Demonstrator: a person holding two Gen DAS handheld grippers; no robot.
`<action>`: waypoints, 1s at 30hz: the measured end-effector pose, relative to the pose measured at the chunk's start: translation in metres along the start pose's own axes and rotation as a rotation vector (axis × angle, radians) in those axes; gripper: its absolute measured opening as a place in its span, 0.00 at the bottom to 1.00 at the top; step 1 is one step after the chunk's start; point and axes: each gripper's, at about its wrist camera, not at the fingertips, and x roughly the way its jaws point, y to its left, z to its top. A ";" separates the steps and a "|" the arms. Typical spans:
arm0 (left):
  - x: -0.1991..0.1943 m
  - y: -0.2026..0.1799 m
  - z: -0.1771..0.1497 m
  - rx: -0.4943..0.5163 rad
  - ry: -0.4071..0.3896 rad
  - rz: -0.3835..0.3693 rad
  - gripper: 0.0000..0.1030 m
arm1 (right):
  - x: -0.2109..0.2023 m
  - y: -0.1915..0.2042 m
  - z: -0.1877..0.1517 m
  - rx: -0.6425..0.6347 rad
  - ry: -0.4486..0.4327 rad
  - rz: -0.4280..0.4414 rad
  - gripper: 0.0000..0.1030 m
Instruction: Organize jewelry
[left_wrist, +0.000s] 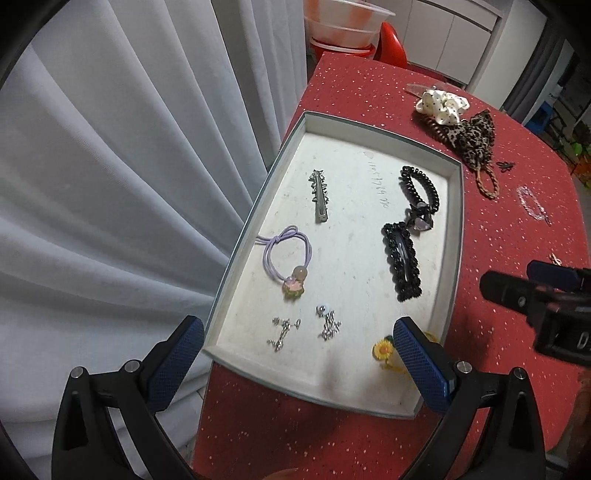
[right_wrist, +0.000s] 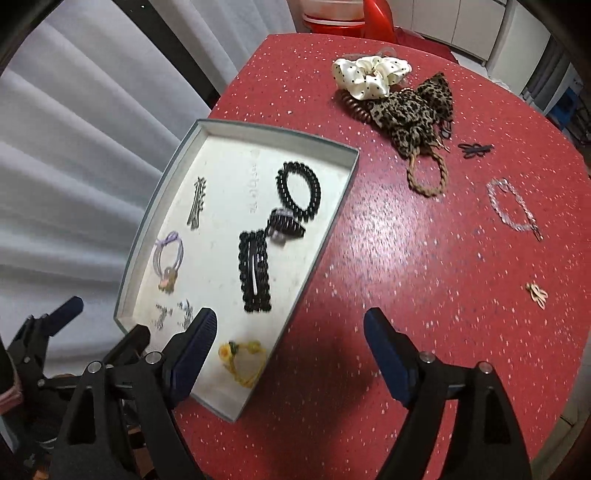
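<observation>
Left wrist view: left gripper (left_wrist: 297, 341) gapes over tray (left_wrist: 456, 221) — right gripper (right_wrist: 290, 330), at 3 o'clock, spread too.

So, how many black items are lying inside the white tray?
3, all on the right side of the tray: a black spiral hair tie at the far end, a small black claw clip touching it, and a long black beaded clip nearer. None seems hidden.
</observation>
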 end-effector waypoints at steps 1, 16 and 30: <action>-0.003 0.001 -0.002 0.003 -0.002 -0.004 1.00 | -0.001 0.002 -0.003 -0.003 0.000 -0.010 0.83; -0.054 0.014 -0.024 -0.063 -0.064 0.012 1.00 | -0.049 0.021 -0.023 -0.056 -0.109 -0.048 1.00; -0.125 0.015 -0.056 -0.171 -0.167 0.066 1.00 | -0.125 0.018 -0.046 -0.106 -0.251 -0.089 1.00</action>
